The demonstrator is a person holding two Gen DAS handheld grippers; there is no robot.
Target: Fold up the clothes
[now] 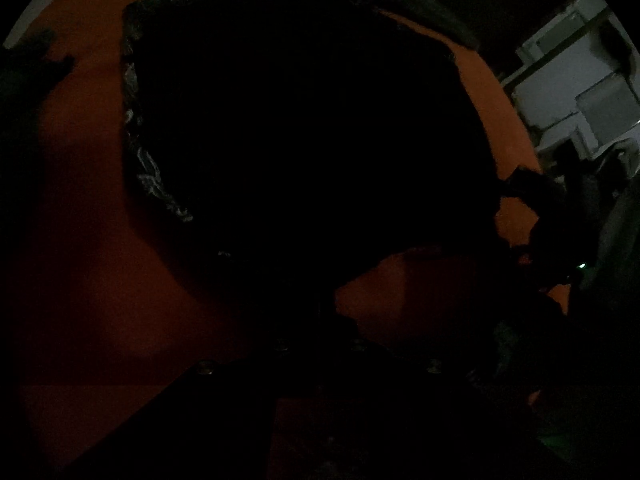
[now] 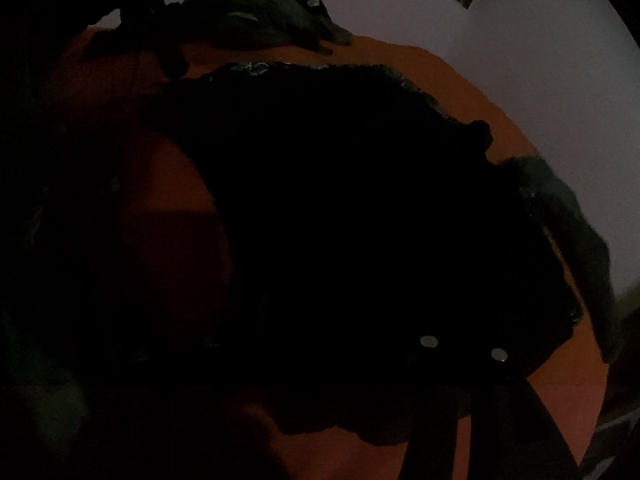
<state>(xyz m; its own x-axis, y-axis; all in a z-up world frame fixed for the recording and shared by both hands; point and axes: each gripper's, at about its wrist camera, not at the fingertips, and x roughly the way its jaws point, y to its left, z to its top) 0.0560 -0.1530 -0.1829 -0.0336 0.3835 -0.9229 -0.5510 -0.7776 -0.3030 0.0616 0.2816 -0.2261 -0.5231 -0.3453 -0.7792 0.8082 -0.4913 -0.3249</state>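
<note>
Left wrist view: a black garment (image 1: 304, 128) fills the frame's centre on an orange surface (image 1: 88, 216); the left gripper (image 1: 316, 364) sits low in the frame, too dark to tell its opening. Right wrist view: the same garment (image 2: 352, 208) spreads across the middle; a grey garment (image 2: 256, 16) lies upper left; the right gripper (image 2: 464, 360) at lower right is likewise unreadable.

Black garment (image 1: 304, 128); orange surface (image 1: 92, 208); grey-green cloth (image 2: 256, 16).

A black garment (image 1: 304, 128) lies spread across the middle of an orange surface (image 1: 80, 240); white shelving (image 1: 576, 92) stands at upper right.
</note>
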